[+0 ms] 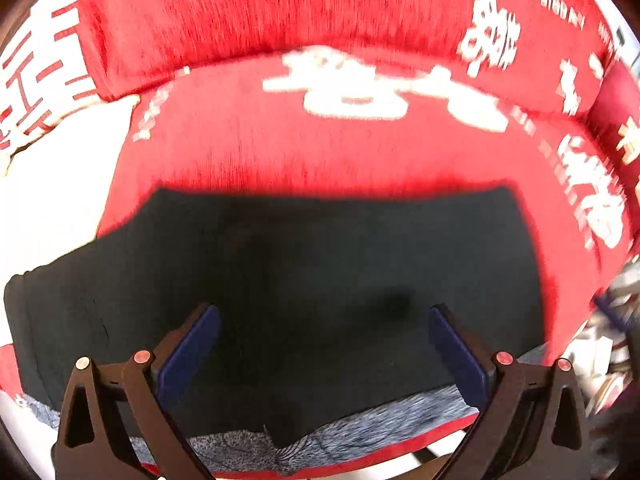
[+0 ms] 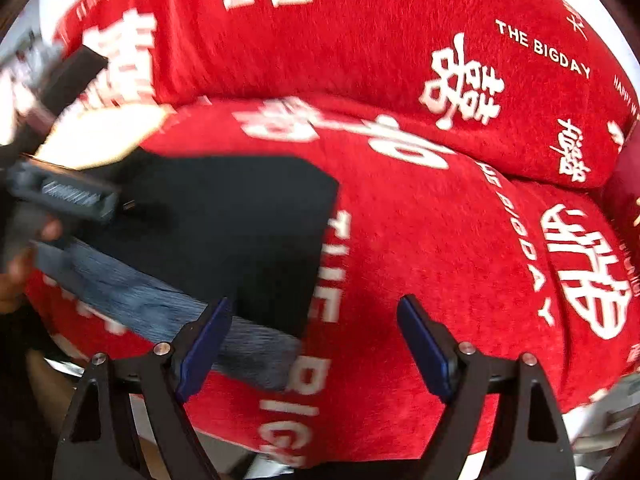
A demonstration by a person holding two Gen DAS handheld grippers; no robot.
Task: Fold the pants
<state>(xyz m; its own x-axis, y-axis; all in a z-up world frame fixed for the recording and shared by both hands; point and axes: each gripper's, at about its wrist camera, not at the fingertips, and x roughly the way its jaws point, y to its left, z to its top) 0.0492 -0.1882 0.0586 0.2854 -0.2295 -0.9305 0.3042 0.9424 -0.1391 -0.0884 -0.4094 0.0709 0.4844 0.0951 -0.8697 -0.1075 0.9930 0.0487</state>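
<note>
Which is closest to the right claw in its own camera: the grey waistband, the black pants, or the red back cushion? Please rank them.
From the right claw, in the right wrist view:
1. Grey waistband, just by its left finger.
2. Black pants, beyond the band, ahead and left.
3. Red back cushion, farthest, across the top.

Red plush sofa cover point(image 2: 420, 240), white double-happiness characters and "THE BIGDAY" lettering, spread over seat and backrest cushions. White pillow point(image 2: 100, 136), at 10 o'clock in right view. Blurred clutter point(image 1: 604, 344) at 4 o'clock in left view, unidentifiable.
</note>
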